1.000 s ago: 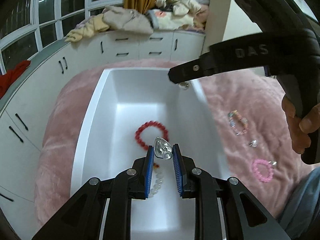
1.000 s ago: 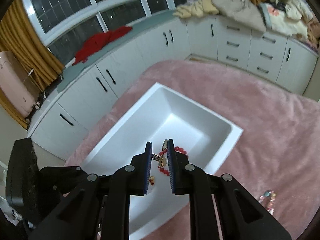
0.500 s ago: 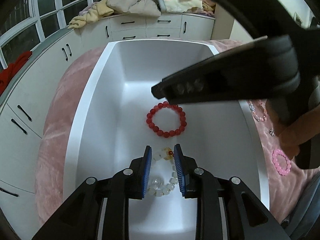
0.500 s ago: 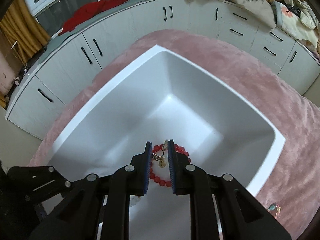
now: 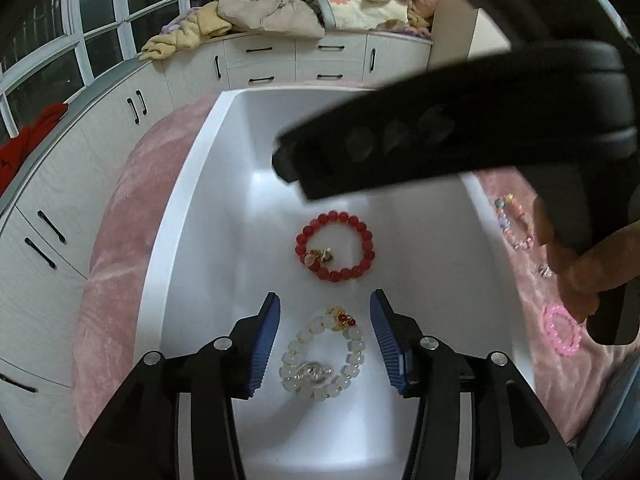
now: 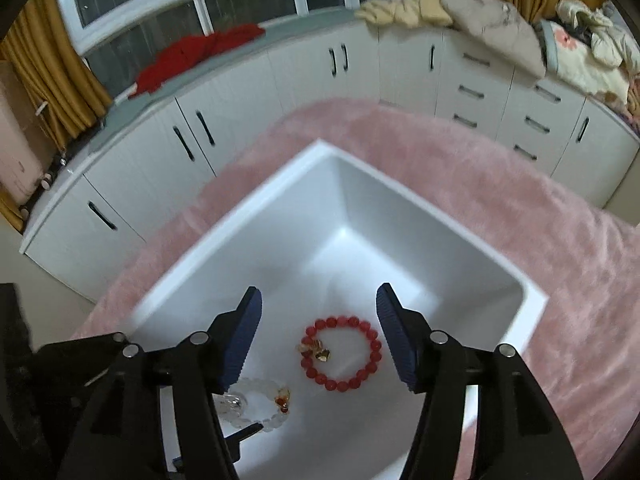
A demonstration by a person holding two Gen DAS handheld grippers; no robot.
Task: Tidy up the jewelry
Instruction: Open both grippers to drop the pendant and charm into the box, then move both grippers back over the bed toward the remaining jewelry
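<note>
A white tray [image 5: 188,184] sits on a pink fluffy cover. In it lie a red bead bracelet [image 5: 335,246] with a small gold piece [image 5: 320,257] inside its ring, and a white bead bracelet [image 5: 322,356] with a silver piece [image 5: 314,370] inside it. My left gripper [image 5: 325,340] is open and empty above the white bracelet. My right gripper [image 6: 319,334] is open and empty above the red bracelet [image 6: 342,354] and gold piece [image 6: 316,352]. The white bracelet [image 6: 260,404] is partly hidden behind my right gripper's left finger.
On the cover right of the tray lie a pink bead bracelet [image 5: 560,330], a multicolour bracelet [image 5: 514,224] and a small ring [image 5: 544,270]. The right gripper's body [image 5: 440,144] and hand cross above the tray. White cabinets [image 6: 280,92] with piled clothes stand behind.
Both grippers opened. The silver piece dropped from my left gripper into the white bracelet's ring. The gold piece dropped from my right gripper into the red bracelet's ring. The right gripper rose.
</note>
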